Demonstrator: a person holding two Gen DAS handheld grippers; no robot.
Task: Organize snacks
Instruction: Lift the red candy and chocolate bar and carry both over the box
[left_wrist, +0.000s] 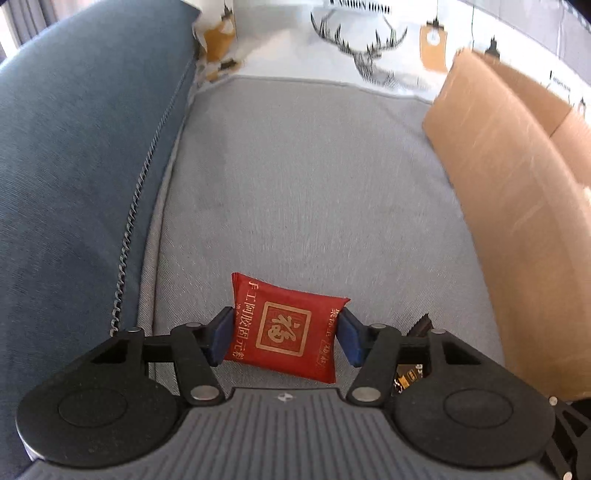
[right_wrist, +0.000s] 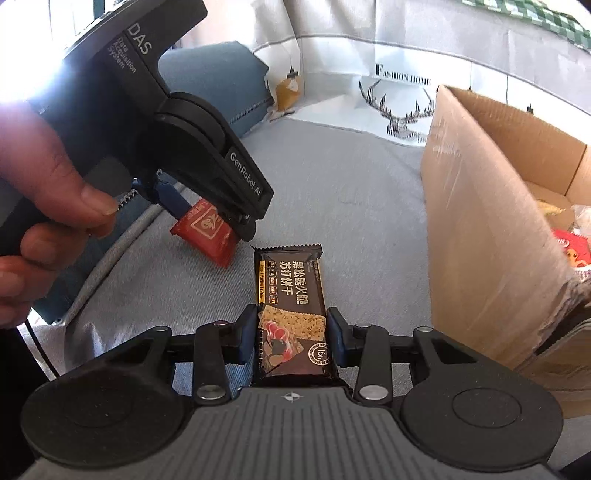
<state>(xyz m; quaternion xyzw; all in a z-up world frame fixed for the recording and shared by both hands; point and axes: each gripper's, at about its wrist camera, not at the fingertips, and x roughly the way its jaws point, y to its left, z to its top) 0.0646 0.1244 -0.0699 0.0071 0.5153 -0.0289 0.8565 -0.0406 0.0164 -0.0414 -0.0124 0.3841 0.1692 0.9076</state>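
While left tongs (left_wrist: 282, 338) pinch red packet (left_wrist: 284, 328), right tongs (right_wrist: 291, 339) clamp cracker bar (right_wrist: 290, 306).

Red sachet (left_wrist: 282, 330): gold framed 福 at centre; side lines of Chinese print, partly legible as 阿胶固元.
Dark cracker bar (right_wrist: 290, 314): 黑松露火腿 苏打饼干; round mark "16h" near its near end.
Left tool (right_wrist: 207, 218) body: "DAS", "Data Acquisition System", "GenRobot.AI".
White cushion (right_wrist: 399, 92), far: "FASHION HOME" above a deer head.
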